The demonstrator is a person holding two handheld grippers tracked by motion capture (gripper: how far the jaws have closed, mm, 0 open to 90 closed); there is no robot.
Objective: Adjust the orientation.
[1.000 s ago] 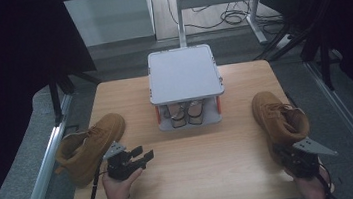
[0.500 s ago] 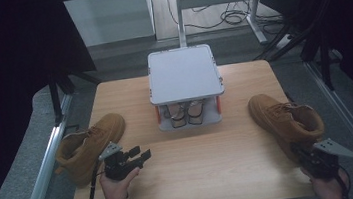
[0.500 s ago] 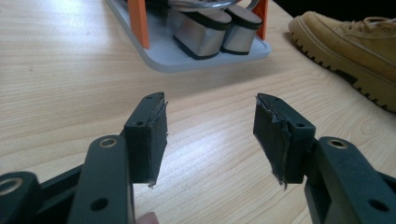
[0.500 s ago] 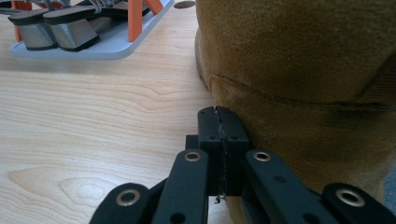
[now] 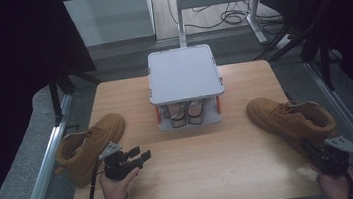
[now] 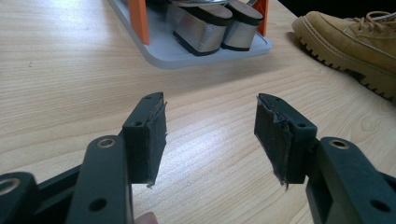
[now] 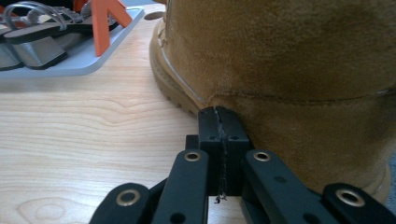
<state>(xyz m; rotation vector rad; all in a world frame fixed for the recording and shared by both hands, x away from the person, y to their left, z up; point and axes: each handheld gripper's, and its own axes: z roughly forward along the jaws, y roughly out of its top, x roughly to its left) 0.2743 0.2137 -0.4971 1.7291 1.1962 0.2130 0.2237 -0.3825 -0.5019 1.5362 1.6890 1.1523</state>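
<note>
Two tan boots and a shoe rack on your worktop (image 5: 192, 168).

Your left hand-held gripper (image 5: 138, 156) rests low over the worktop with its jaws apart and nothing between them, just beside the left boot (image 5: 89, 144) at the left edge. Your right hand-held gripper (image 7: 219, 116) has its jaws pressed together, empty, tips against the heel of the right boot (image 5: 292, 119) near the right edge. The grey rack (image 5: 184, 73) stands between the boots, farther back, with silver heeled shoes (image 5: 186, 113) on its lower shelf.
</note>
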